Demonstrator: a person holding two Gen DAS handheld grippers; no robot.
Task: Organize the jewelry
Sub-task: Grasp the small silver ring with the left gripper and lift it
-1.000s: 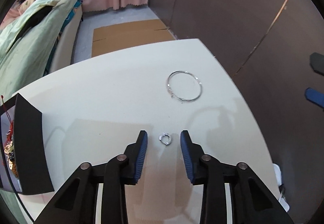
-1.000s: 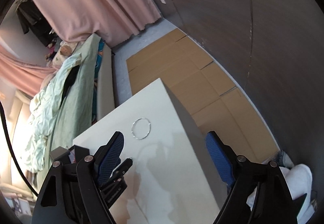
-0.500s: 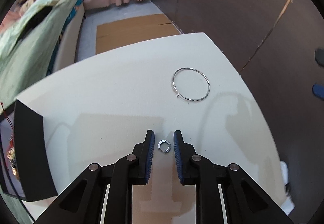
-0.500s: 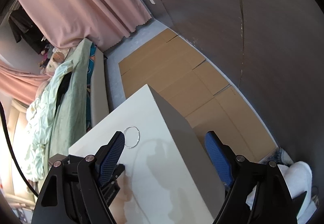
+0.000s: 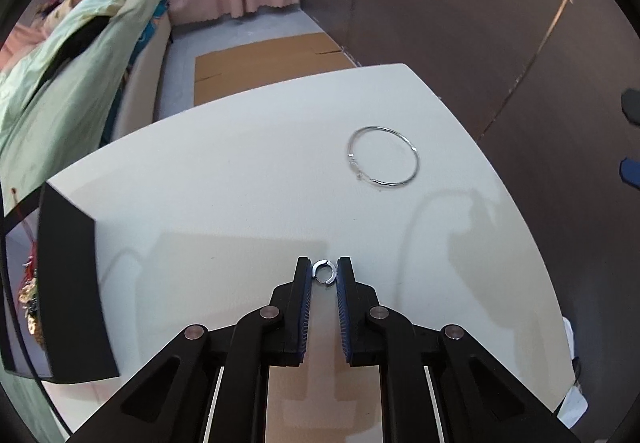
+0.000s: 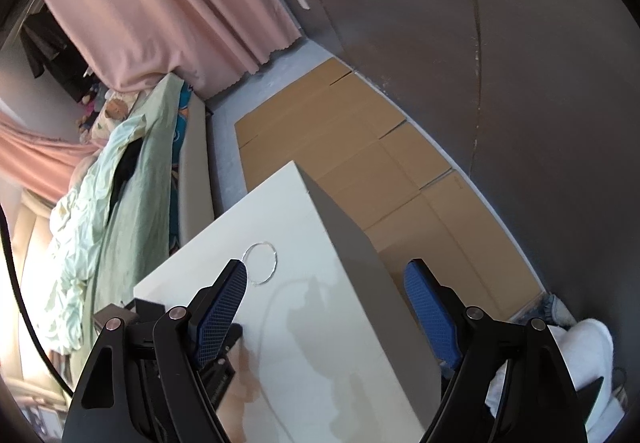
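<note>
My left gripper (image 5: pixel 324 271) is shut on a small silver ring (image 5: pixel 324 271), pinched between its blue-padded fingertips at the white table (image 5: pixel 240 179). A large thin silver hoop (image 5: pixel 383 161) lies on the table farther ahead to the right; it also shows in the right wrist view (image 6: pixel 260 258). My right gripper (image 6: pixel 326 277) is wide open and empty, held high above the table's right side. A black jewelry box (image 5: pixel 68 283) with a gold and red piece inside stands at the left edge.
The table's right edge (image 6: pixel 340 215) drops to a floor covered with flattened cardboard (image 6: pixel 360 147). A bed with green bedding (image 6: pixel 108 203) lies left. A pink curtain (image 6: pixel 168 3) and a dark wall (image 6: pixel 500 43) stand behind.
My left gripper's fingers have closed from wide apart onto the small ring. The right gripper has stayed open and drifted slightly.
</note>
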